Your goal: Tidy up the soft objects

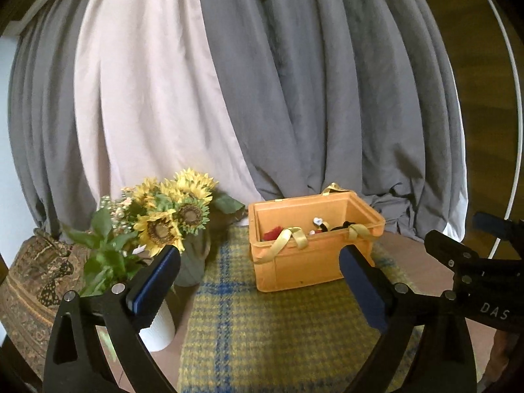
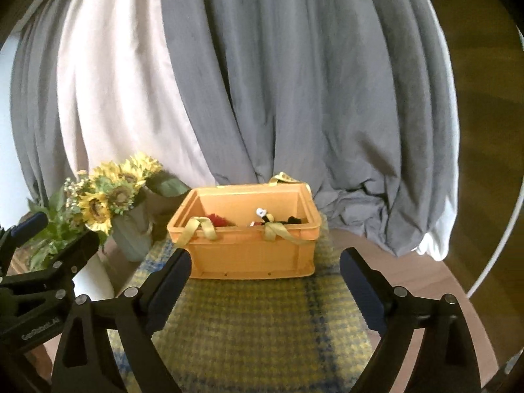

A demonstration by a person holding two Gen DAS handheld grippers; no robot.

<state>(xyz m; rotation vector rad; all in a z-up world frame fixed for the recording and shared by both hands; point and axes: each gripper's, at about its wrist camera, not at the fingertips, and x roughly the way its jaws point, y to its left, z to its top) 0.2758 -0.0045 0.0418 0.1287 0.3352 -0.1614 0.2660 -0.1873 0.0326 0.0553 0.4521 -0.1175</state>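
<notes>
The orange crate (image 2: 252,232) sits on the yellow-and-blue checked mat (image 2: 249,327), squarely ahead of both your grippers, and it already holds the soft things: a red plush piece (image 2: 218,220) toward its left end and a dark toy with a white bit (image 2: 271,218) toward its right. They lie low behind the near wall, so you see only their tops; how many there are you cannot tell. Yellow ribbon handles (image 2: 204,229) drape over the near rim, probably slack because nothing is lifting them.

Your right gripper (image 2: 263,275) hangs just short of the crate's front wall with its fingers spread wide and nothing between them. Your left gripper (image 1: 260,275) does the same from a little further left, jaws wide apart and empty, looking at the crate's near left corner. Held back and open like this, neither is committed to a grasp, which suggests the sorting is largely done or paused.

Left of the crate stands a vase of sunflowers (image 1: 173,209), close to your left fingers, so mind it if you swing that way. Grey and pale curtains (image 2: 262,98) hang behind, bunched against the table at the back.
</notes>
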